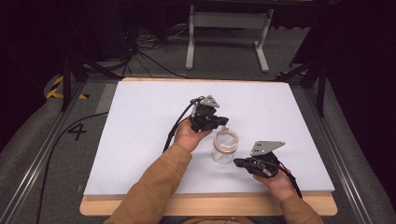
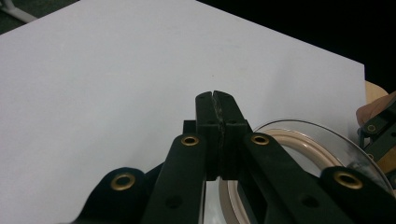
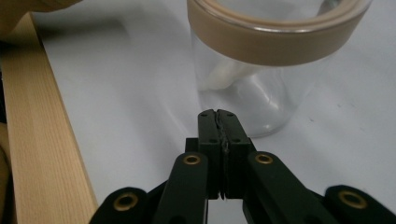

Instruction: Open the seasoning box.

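Glass jar (image 1: 224,148) with tan-rimmed lid stands upright between two closed tools.

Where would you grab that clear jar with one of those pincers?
Probably by the wall just under the tan rim band, coming in level from the side. The jar stands upright on the white sheet, round and smooth, so the band should stop slipping. The right gripper, jaws shut, would have to open first.
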Demonstrator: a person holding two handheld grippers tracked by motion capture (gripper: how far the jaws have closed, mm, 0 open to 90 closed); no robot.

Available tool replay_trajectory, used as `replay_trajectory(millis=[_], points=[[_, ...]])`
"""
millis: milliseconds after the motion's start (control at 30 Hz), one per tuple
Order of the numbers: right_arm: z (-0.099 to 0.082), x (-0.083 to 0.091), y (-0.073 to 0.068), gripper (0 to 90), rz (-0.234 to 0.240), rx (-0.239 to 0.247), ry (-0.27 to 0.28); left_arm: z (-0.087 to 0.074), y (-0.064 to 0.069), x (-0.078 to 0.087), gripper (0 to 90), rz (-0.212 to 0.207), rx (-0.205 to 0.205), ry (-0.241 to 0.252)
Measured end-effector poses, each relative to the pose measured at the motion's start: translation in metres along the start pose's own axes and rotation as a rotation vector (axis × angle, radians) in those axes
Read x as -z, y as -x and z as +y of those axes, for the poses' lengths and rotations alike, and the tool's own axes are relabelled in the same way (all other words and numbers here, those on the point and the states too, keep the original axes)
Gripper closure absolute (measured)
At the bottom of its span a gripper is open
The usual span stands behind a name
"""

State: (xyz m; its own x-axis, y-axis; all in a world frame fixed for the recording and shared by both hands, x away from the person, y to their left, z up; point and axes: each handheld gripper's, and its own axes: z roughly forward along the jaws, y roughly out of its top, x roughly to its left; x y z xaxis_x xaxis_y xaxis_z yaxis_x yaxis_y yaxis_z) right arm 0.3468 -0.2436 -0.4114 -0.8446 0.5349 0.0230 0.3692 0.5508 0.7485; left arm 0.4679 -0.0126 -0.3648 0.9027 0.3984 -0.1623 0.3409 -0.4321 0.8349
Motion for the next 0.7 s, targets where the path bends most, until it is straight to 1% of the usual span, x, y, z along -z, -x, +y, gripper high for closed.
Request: replay_trajectory(millis=[100, 267, 333, 467, 500, 567, 600, 700], points=[[0.003, 0.003, -0.001, 89.2, 0.003, -0.002, 0.021, -0.001, 0.000, 0.000, 89.9, -0.003, 0.003, 0.005], [0.008, 0.006, 0.000, 89.2, 0.000, -0.024, 0.056, -0.001, 0.000, 0.000, 89.9, 0.000, 0.005, 0.005], [0.009, 0.007, 0.000, 89.2, 0.010, -0.033, 0.071, -0.001, 0.000, 0.000, 90.0, -0.007, 0.011, 0.006], [0.011, 0.007, -0.001, 89.2, 0.015, -0.032, 0.090, -0.001, -0.002, 0.000, 90.0, -0.017, 0.013, 0.007], [0.012, 0.008, -0.001, 89.2, 0.018, -0.033, 0.094, -0.002, -0.002, 0.000, 89.9, -0.019, 0.021, 0.016], [0.012, 0.009, -0.002, 89.2, 0.026, -0.027, 0.116, -0.002, -0.002, -0.001, 90.0, -0.022, 0.025, 0.018], [0.013, 0.010, -0.002, 89.2, 0.023, -0.024, 0.121, -0.002, -0.003, -0.001, 90.0, -0.022, 0.024, 0.017], [0.013, 0.010, -0.003, 89.2, 0.027, -0.032, 0.128, -0.002, -0.003, -0.001, 90.0, -0.023, 0.027, 0.020]])
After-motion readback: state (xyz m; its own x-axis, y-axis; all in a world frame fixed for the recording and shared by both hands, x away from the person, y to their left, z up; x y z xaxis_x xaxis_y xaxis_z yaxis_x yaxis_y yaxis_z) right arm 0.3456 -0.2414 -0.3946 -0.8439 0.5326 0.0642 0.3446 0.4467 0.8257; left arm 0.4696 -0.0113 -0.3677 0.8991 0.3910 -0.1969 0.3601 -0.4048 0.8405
